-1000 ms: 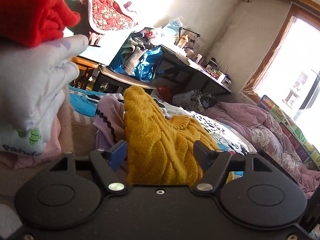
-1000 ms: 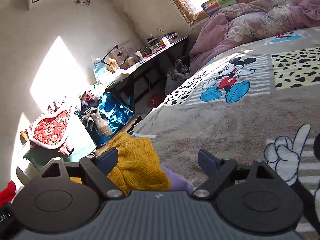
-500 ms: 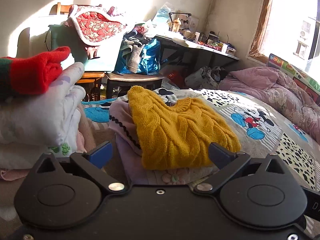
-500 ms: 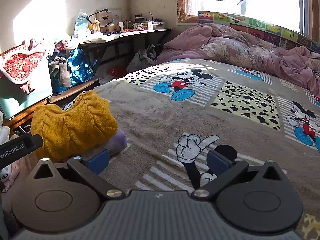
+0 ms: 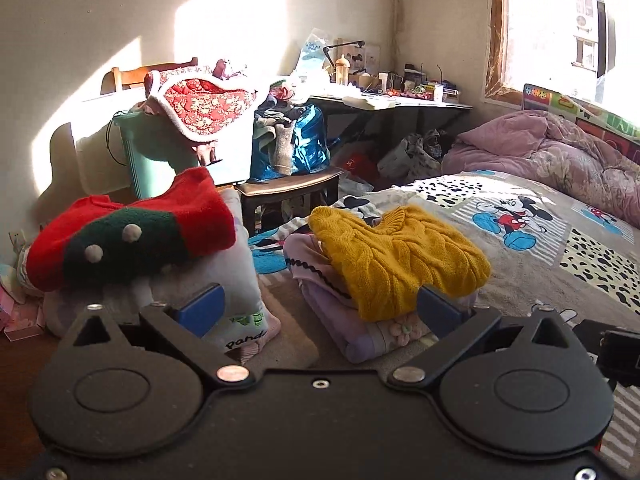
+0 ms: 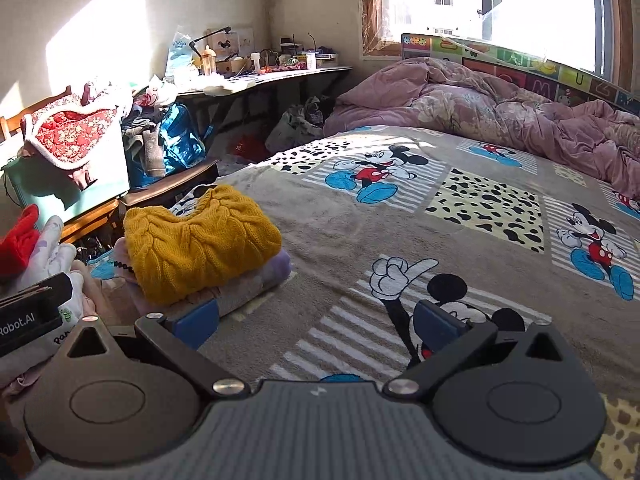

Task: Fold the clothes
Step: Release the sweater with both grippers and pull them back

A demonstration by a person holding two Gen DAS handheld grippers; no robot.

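With both sets of fingers (image 5: 320,308) (image 6: 316,318) spread wide and empty, I judged the yellow sweater (image 5: 396,256) done, folded atop the pile on the bed (image 6: 460,248), with unfolded clothes (image 5: 280,128) left on the chair.

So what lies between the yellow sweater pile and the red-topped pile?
A bare strip of the Mickey blanket, nothing else, seen in the left wrist view between yellow sweater and red garment.

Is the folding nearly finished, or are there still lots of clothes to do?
Done: the yellow sweater lies folded on a lilac pile, and a red garment tops a second stack. In hand: nothing, since the left tool and right tool are both open and empty. Left: maybe the clothes heaped in the blue bag.
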